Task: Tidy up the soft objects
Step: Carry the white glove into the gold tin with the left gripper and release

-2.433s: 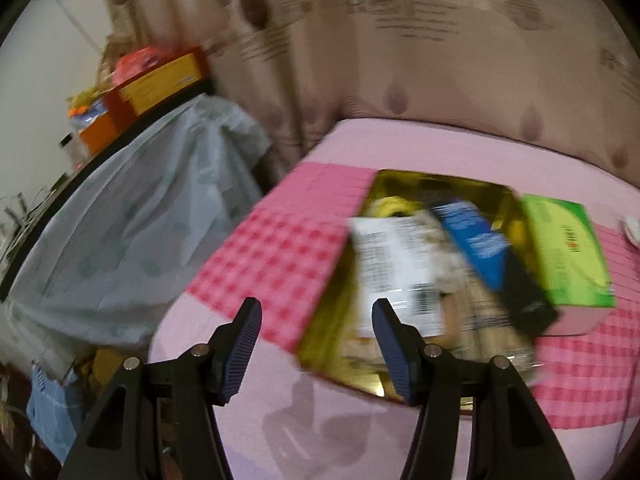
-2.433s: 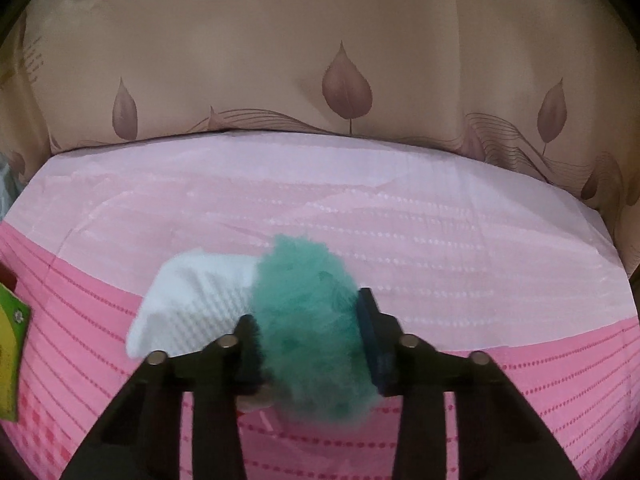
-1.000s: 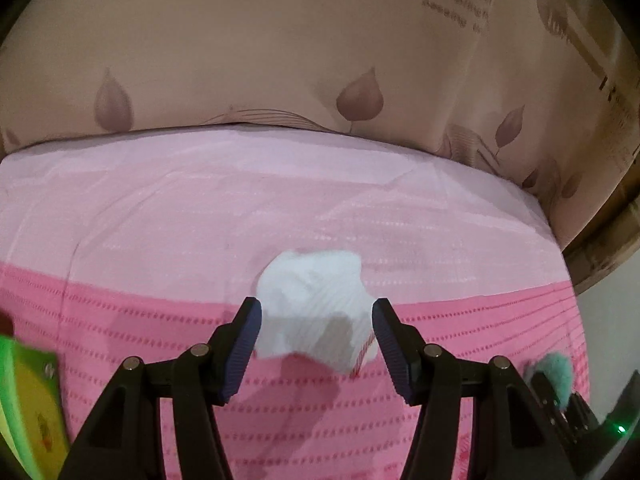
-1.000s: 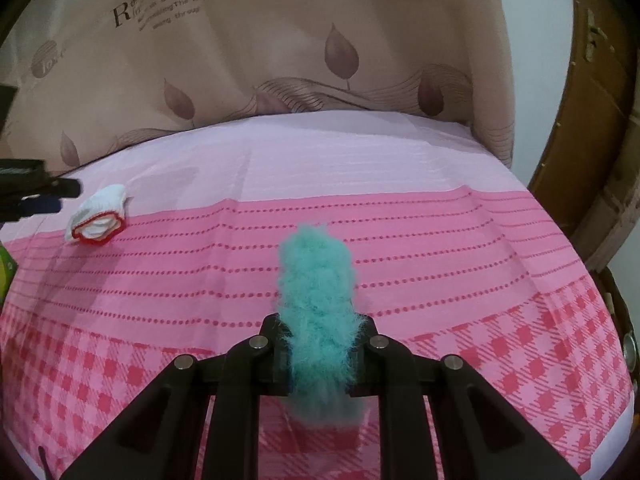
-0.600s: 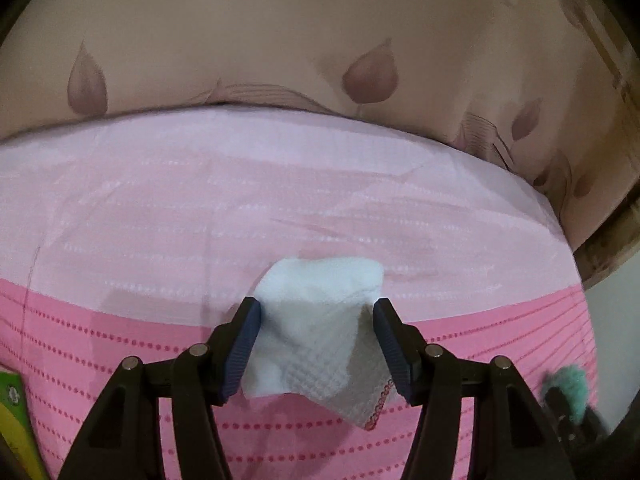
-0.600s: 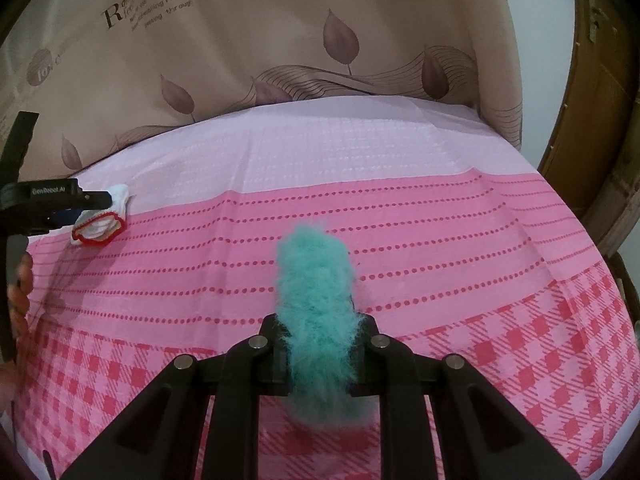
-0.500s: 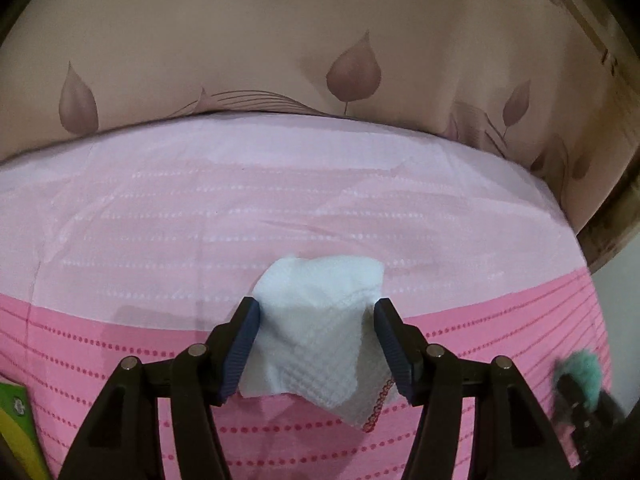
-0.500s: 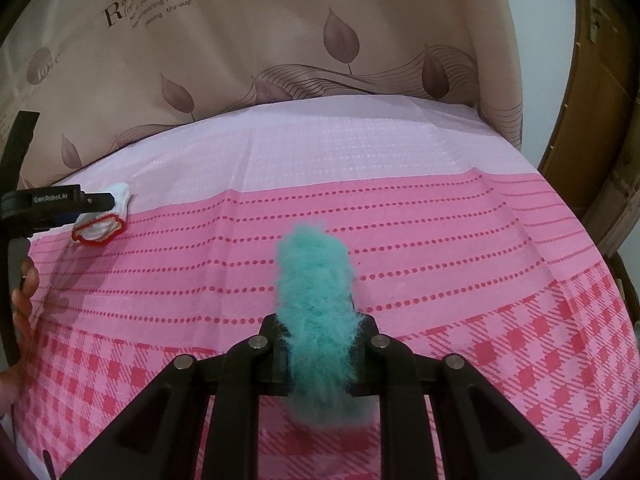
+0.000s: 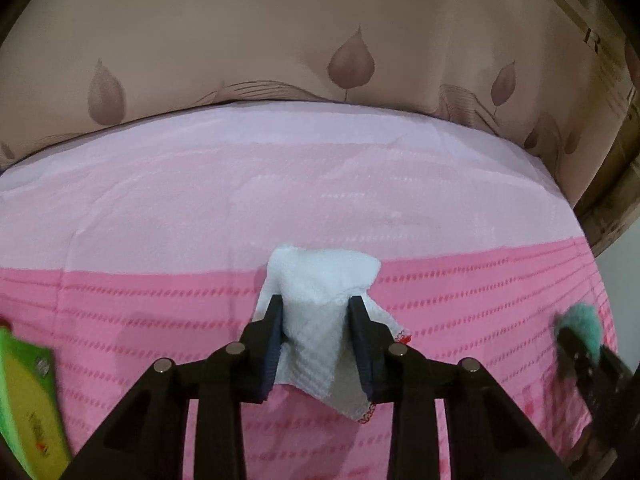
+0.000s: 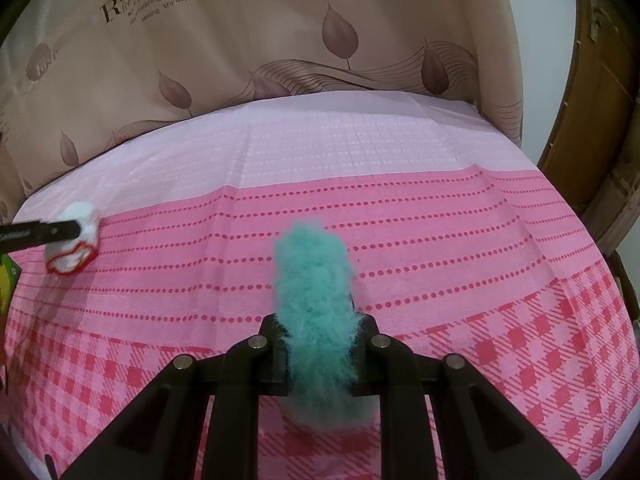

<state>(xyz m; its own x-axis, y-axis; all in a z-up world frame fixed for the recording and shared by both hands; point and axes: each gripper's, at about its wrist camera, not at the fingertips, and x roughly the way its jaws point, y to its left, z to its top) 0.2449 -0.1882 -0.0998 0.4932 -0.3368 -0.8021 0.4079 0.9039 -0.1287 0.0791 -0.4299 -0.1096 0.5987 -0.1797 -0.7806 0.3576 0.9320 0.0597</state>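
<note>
My left gripper (image 9: 318, 334) is shut on a white waffle-weave cloth (image 9: 316, 312) with a red stitched edge; the cloth bunches between the pads and hangs a little above the pink tablecloth (image 9: 160, 220). In the right wrist view the same cloth (image 10: 74, 240) and the left gripper show at the far left. My right gripper (image 10: 320, 344) is shut on a teal fluffy scrunchie (image 10: 316, 304), which stands up between the pads. The scrunchie also shows at the right edge of the left wrist view (image 9: 582, 328).
A green and yellow box (image 9: 28, 400) lies at the lower left of the left wrist view. A beige leaf-print curtain (image 10: 320, 40) hangs behind the table. A wooden door frame (image 10: 592, 120) stands at the right.
My left gripper has closed on the white cloth, which now bunches up between the pads. My right gripper still holds the teal scrunchie at about the same place.
</note>
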